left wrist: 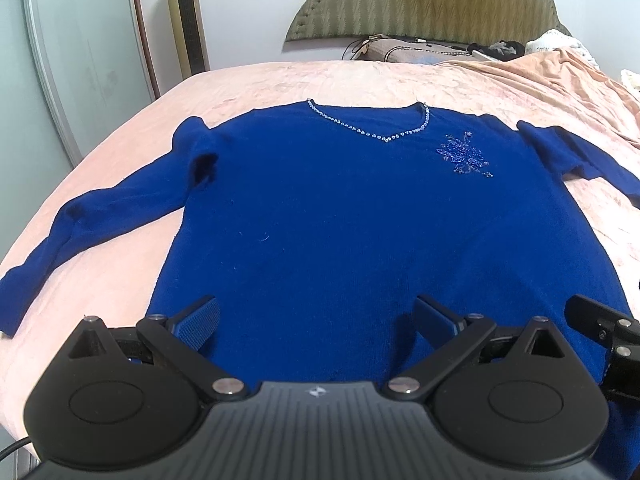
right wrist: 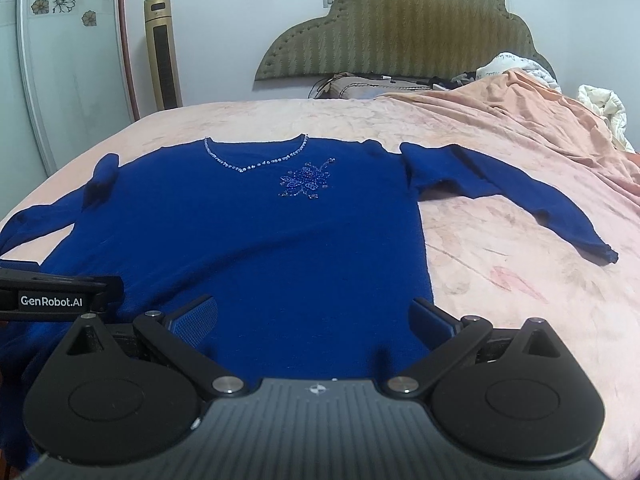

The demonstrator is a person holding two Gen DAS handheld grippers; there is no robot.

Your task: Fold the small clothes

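left gripper (left wrist: 316, 320) & right gripper (right wrist: 314, 318) both spread wide, released, nothing held, poised over the hem, prob. for a first fold. blue sweater (left wrist: 340, 220) lies flat face-up on the bed (left wrist: 360, 80), sleeves out sideways. free bedding all round; left sleeve (left wrist: 60, 240) nears the bed edge.

The only clear text is "GenRobot.AI", white on the black body of the left gripper (right wrist: 60, 300), seen in the right wrist view. Each gripper's grey housing carries a small white emblem (left wrist: 316, 391) without letters. Faint marks on white bedding (left wrist: 544, 49) near the headboard may be writing, but they are too blurred to read.
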